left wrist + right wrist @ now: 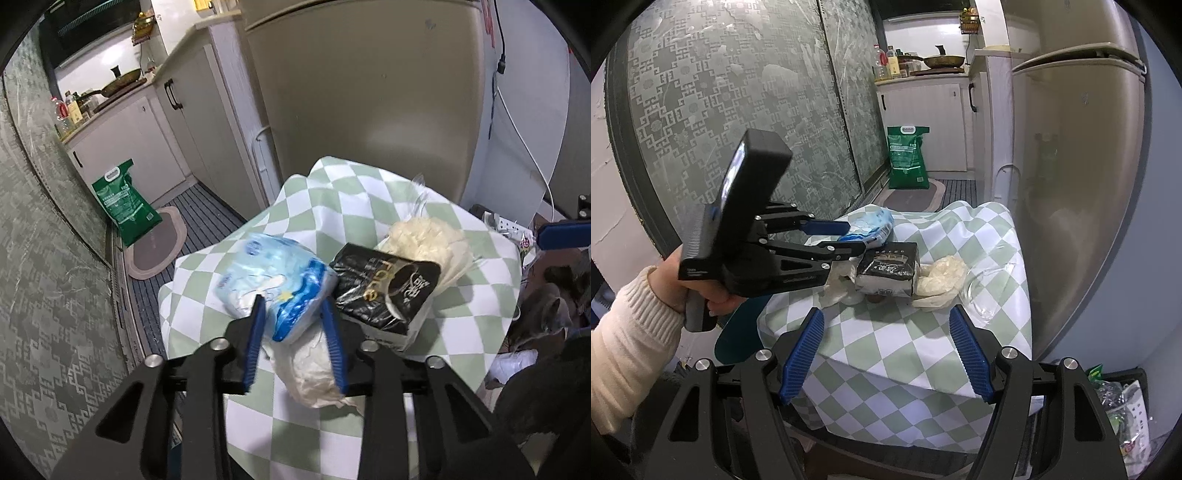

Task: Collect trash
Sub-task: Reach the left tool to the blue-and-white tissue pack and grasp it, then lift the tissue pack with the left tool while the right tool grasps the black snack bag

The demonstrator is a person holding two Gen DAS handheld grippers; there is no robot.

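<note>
Gripping the soft, light blue wrapper (pixel 280 291) mid-body in my left gripper (pixel 295 314) jaws; right gripper (pixel 886 325) jaws gaping.

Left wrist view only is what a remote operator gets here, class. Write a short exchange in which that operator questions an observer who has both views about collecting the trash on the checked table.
Operator: Is the right gripper free? I see only one blue fingertip.
Observer: Yes. The right gripper is open and points at the checked cloth, with nothing between its fingers.
Operator: My left gripper is closed on the blue and white packet. Where could it go?
Observer: A container with wrappers in it sits low beside the table, to the right of the right gripper.
</note>
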